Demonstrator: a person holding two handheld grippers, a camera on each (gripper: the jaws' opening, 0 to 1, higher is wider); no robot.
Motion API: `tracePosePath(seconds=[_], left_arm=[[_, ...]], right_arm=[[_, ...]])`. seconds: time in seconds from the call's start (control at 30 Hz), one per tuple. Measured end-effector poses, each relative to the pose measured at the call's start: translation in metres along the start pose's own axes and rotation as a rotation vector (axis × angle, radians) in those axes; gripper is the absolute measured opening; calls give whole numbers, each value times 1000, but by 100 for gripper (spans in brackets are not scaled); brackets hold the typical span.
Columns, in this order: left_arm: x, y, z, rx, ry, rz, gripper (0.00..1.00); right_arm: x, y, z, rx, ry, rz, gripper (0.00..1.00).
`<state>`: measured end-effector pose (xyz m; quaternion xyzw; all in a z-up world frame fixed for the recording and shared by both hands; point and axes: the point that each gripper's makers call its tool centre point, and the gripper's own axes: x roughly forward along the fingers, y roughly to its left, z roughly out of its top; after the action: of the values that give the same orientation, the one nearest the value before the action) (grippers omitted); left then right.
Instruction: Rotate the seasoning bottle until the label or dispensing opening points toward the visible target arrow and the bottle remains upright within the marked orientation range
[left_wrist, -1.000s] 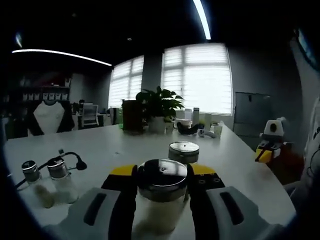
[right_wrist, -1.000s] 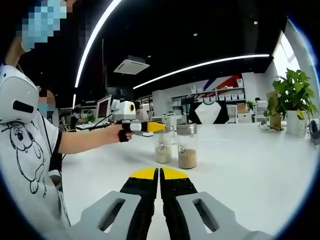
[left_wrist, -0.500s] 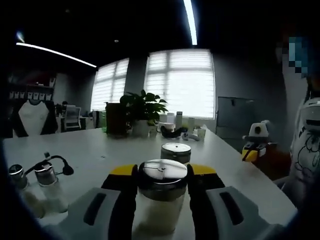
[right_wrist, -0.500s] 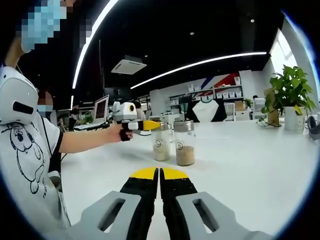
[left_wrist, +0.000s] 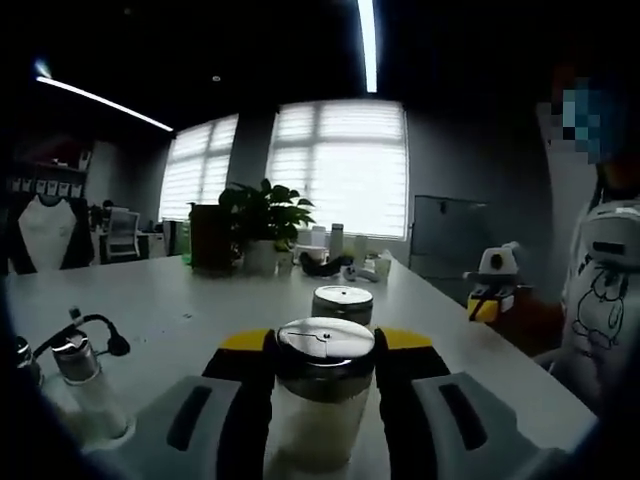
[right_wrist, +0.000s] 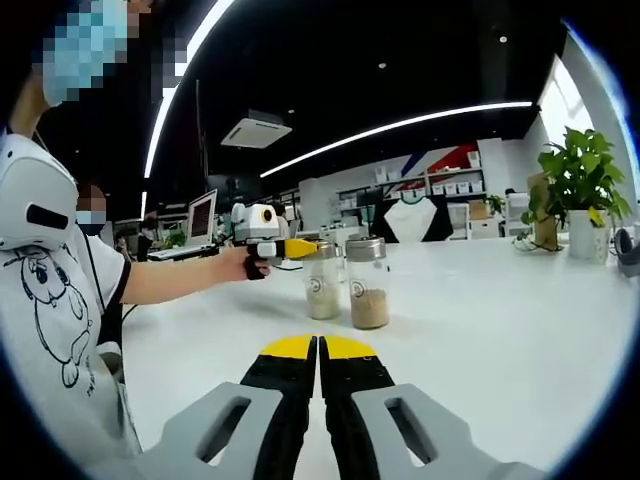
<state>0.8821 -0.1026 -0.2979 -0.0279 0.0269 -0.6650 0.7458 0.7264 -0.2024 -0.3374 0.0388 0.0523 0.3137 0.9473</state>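
The left tongs (left_wrist: 324, 372) stay clamped on the seasoning bottle (left_wrist: 323, 400) low in the frame — the room has slid left, so it's turning. The right tongs (right_wrist: 319, 352) are together, holding nothing.

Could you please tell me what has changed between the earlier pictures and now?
The left gripper has swung, still clamped on the seasoning bottle: in the left gripper view the plant and window slid leftward, meaning the camera turned. Nothing was grasped or released. The right gripper stays shut and empty; the second jar stands unmoved.
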Motion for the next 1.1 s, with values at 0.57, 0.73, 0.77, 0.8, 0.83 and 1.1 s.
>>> tracePosePath(seconds=[0.57, 0.73, 0.77, 0.8, 0.83, 1.1], left_arm=[[-2, 0, 12, -46, -43, 31, 57], [-7, 1, 13, -7, -20, 106, 55], [-8, 0, 13, -9, -20, 127, 55], [-9, 1, 13, -6, -24, 144, 56], [-9, -1, 13, 0, -25, 156, 56], [-8, 10, 4, 95, 63, 224, 52]], right_arm=[[0, 3, 4, -13, -2, 2, 0], [0, 7, 3, -14, -3, 6, 0], [0, 7, 3, -13, -4, 6, 0], [0, 7, 3, -11, -5, 6, 0], [1, 7, 3, -11, -6, 5, 0], [2, 8, 5, -15, -8, 6, 0]])
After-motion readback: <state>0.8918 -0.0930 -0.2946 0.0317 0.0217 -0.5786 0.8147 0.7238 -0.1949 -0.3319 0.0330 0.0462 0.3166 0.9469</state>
